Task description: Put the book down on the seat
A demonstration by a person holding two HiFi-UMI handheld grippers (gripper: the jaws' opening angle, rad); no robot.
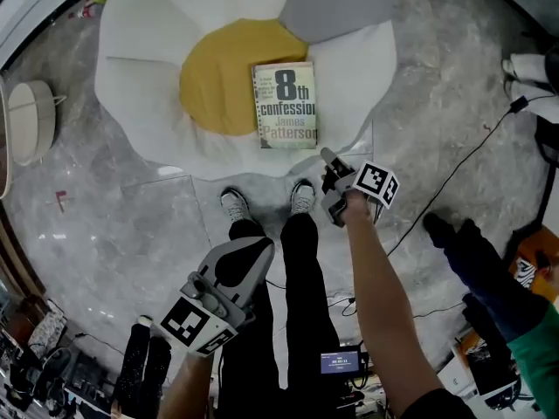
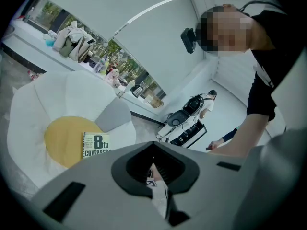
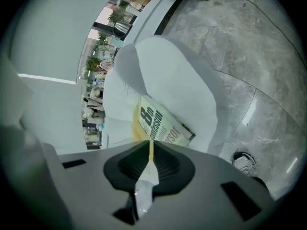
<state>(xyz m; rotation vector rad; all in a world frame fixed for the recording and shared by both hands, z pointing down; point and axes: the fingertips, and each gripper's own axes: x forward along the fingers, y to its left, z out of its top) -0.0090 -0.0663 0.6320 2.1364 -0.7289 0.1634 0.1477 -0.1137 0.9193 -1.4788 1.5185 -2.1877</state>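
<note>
The book [image 1: 286,105] is seen lying flat, cover up, on the seat [image 1: 140,59], free of both tools. It rests partly on the yellow centre [image 1: 218,77] and partly on a white petal [image 1: 349,77], with the grey petal [image 1: 332,3] beyond its far edge. From the right tool [image 1: 330,166] the book is found just ahead of the tips and a little to their left, not touched by them. In the right gripper view the book [image 3: 163,126] is shown directly beyond the closed jaws of the right tool [image 3: 149,150], whose pads are pressed together with nothing between them.

The left tool [image 1: 253,253] is held further back from the seat, nearer the person's body, well apart from the book. In the left gripper view the jaws of the left tool [image 2: 153,155] are likewise brought together and nothing is gripped; the book [image 2: 96,145] is seen ahead and to the left of them.

Between the two tools and the seat, the person's shoes [image 1: 234,204] are planted on the grey marbled floor [image 1: 131,225] at the seat's near edge. A thin cable [image 1: 454,173] is trailed across the floor to the right of the right tool.
</note>
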